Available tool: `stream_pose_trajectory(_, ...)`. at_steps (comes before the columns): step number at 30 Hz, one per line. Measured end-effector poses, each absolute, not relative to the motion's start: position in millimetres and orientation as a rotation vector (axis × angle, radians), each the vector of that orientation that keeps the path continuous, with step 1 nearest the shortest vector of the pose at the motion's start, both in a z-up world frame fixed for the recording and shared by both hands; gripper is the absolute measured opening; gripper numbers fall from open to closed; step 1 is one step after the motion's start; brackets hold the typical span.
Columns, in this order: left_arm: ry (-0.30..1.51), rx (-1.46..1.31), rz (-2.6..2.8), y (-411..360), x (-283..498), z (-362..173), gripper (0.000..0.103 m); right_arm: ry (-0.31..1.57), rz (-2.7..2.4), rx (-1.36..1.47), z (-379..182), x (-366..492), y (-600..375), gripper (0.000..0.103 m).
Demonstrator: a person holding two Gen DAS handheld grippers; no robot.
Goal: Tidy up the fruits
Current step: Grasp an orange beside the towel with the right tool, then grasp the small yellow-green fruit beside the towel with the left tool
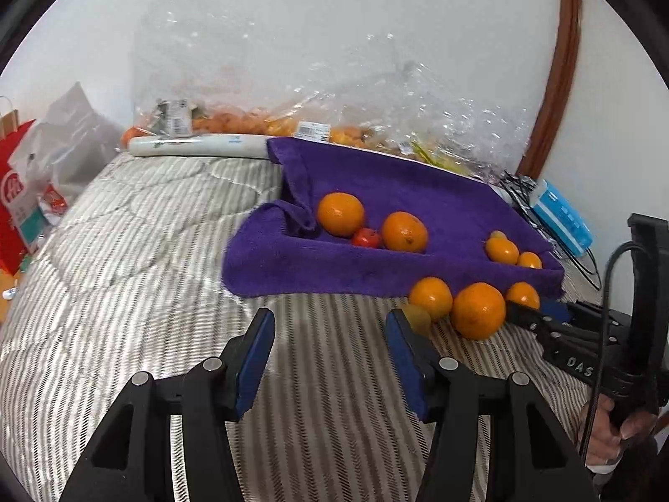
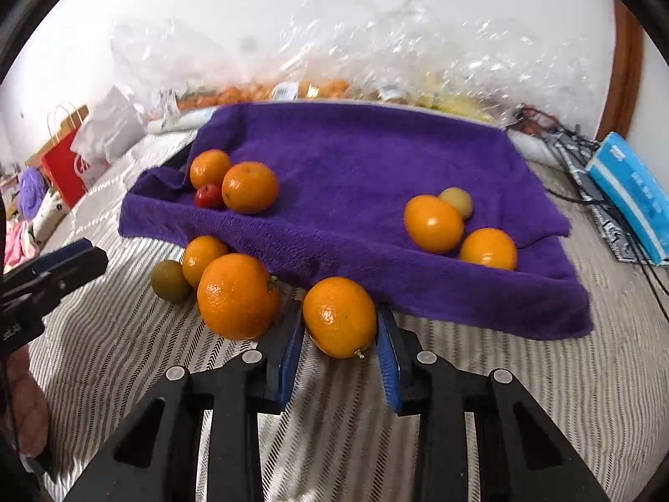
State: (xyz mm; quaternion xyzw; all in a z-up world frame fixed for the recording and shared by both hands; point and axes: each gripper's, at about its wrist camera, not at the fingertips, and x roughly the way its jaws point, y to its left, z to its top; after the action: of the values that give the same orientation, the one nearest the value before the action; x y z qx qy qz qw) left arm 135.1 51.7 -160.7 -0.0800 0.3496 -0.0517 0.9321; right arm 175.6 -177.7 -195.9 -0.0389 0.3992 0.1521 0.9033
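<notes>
A purple towel [image 2: 355, 175] covers a tray on the striped bed. On its left lie two oranges [image 2: 249, 187] and a small red fruit [image 2: 208, 195]; on its right two small oranges [image 2: 433, 223] and a yellowish fruit [image 2: 456, 201]. In front of the towel lie a big orange [image 2: 236, 296], a small orange [image 2: 202, 258] and a greenish fruit [image 2: 169, 281]. My right gripper [image 2: 340, 326] is shut on a small orange [image 2: 338, 317]. My left gripper [image 1: 330, 326] is open and empty above the bed, left of the loose fruit [image 1: 478, 311].
Clear plastic bags of fruit [image 1: 292, 121] line the wall behind the towel. A white roll [image 1: 196, 145] lies at the back. A blue tissue pack [image 2: 631, 196] and cables sit at right. A red paper bag [image 1: 14, 192] stands at left.
</notes>
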Motion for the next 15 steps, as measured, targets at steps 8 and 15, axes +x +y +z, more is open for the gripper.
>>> stream_pose_trajectory(8,0.772,-0.074,-0.215,19,144,-166,0.053,0.735,0.314,-0.026,-183,158,-208,0.034)
stream_pose_trajectory(15,0.829,0.010,-0.221,-8,156,-172,0.053,0.698,0.297,-0.028,-179,153,-214,0.034)
